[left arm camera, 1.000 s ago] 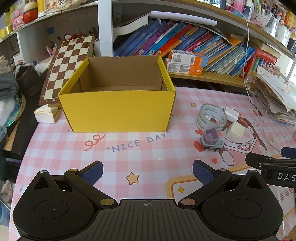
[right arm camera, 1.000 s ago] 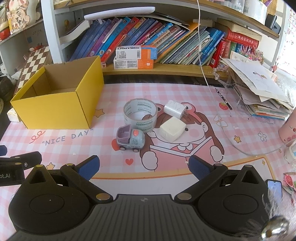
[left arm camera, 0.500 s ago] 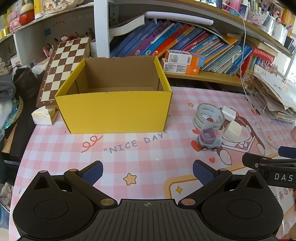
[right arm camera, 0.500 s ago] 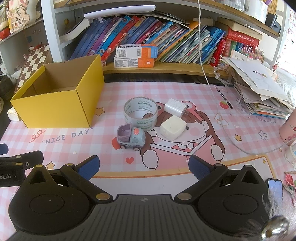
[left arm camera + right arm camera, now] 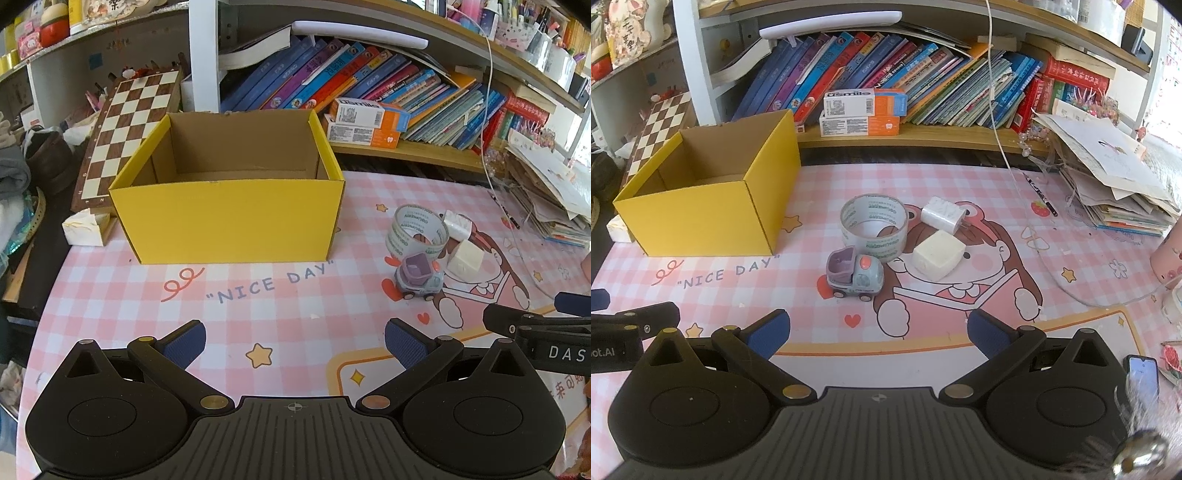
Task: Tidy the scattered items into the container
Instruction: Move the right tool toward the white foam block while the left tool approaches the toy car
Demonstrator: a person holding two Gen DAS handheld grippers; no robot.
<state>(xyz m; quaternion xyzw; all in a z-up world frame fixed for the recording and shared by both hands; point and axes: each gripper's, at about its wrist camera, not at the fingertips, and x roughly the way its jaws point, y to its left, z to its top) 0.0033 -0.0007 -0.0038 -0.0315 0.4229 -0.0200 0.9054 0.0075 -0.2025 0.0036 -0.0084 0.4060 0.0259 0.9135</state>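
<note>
- Toy truck (image 5: 854, 275) sits at 12 o'clock from the right gripper (image 5: 879, 326), long axis crosswise, cab pointing to 3 o'clock.
- Tape roll (image 5: 874, 225), white charger (image 5: 941, 214) and cream block (image 5: 938, 255) cluster beyond it; the yellow box (image 5: 701, 214) lies at 10 o'clock.
- The phone (image 5: 1142, 373) shows only in the right view, the box's bare floor best in the left.
- Left gripper (image 5: 294, 341) and right gripper: jaws spread, empty, above the surface (image 5: 258, 306).

Bright daylight from right; soft shadows, sharp focus, strong fisheye bending at edges, dark corners.
</note>
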